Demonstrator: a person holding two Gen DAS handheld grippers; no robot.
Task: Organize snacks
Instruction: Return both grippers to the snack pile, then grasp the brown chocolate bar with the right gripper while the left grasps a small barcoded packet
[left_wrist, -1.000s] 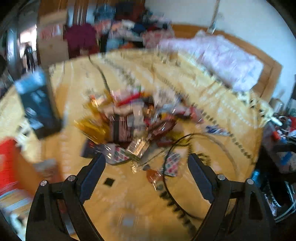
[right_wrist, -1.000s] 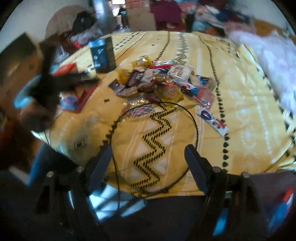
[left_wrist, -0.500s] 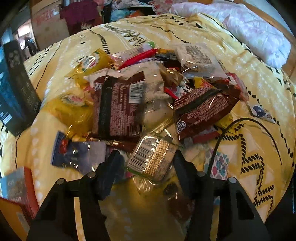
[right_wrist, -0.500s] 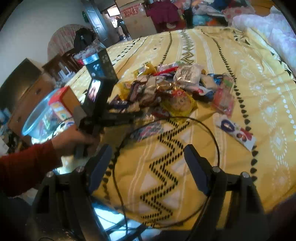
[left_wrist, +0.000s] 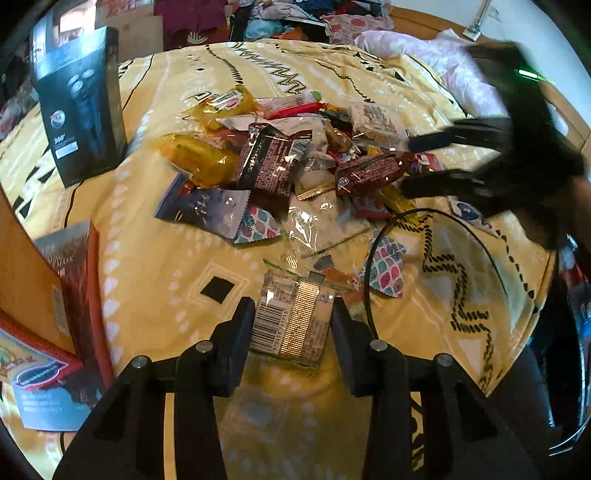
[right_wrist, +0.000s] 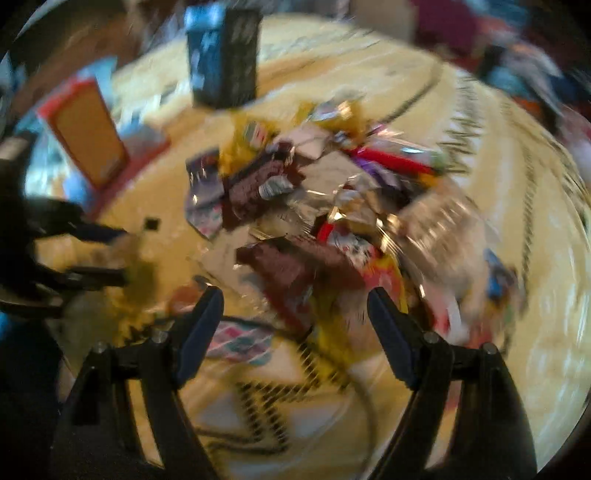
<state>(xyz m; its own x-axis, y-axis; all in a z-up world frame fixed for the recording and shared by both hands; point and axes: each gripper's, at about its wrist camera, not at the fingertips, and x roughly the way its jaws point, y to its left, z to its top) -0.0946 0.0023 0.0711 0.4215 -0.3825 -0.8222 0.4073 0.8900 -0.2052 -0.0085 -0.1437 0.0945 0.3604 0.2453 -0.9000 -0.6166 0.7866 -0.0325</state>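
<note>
left tongs (left_wrist: 291, 325) closing on clear packet (left_wrist: 295, 325) | black box (left_wrist: 79, 107) behind pile (left_wrist: 295, 155)

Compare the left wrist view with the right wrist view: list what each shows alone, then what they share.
Only the left wrist view: the left tongs closed on a clear packet with a barcode and gold strip, their jaws having just been closing on it; also the pale pink quilt at the far side.

Only the right wrist view: the right tongs open over the pile, holding nothing. This view is blurred.

Both: the yellow patterned bedspread, the heap of mixed snack wrappers, the upright black box and the thin black cable loop.
</note>
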